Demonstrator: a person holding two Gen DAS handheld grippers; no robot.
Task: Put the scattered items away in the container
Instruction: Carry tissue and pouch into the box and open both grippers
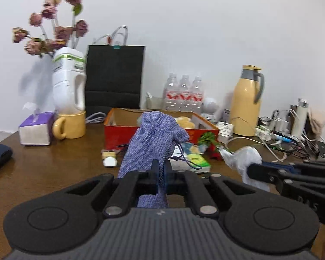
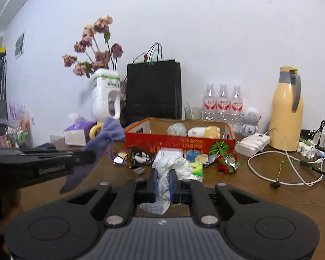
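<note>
Over the wooden table [image 1: 54, 173], the left hand-held gripper [image 1: 161, 173] pinches the purple pouch [image 1: 156, 138]; the right hand-held gripper [image 2: 162, 179] clamps crumpled plastic [image 2: 169, 164].

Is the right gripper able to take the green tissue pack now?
Probably not: the right gripper is already shut on a white plastic bag, which hangs over the green tissue pack just ahead.

A: What does each gripper hold?
B: A blue woven drawstring pouch [image 1: 153, 138], clamped upright in the left gripper [image 1: 161, 173]; a crumpled white plastic bag [image 2: 169, 169] in the right gripper [image 2: 162, 184].
A: And the container?
B: An open red cardboard box [image 2: 179, 146] on the worktop [image 2: 260, 195], with soft items inside.
</note>
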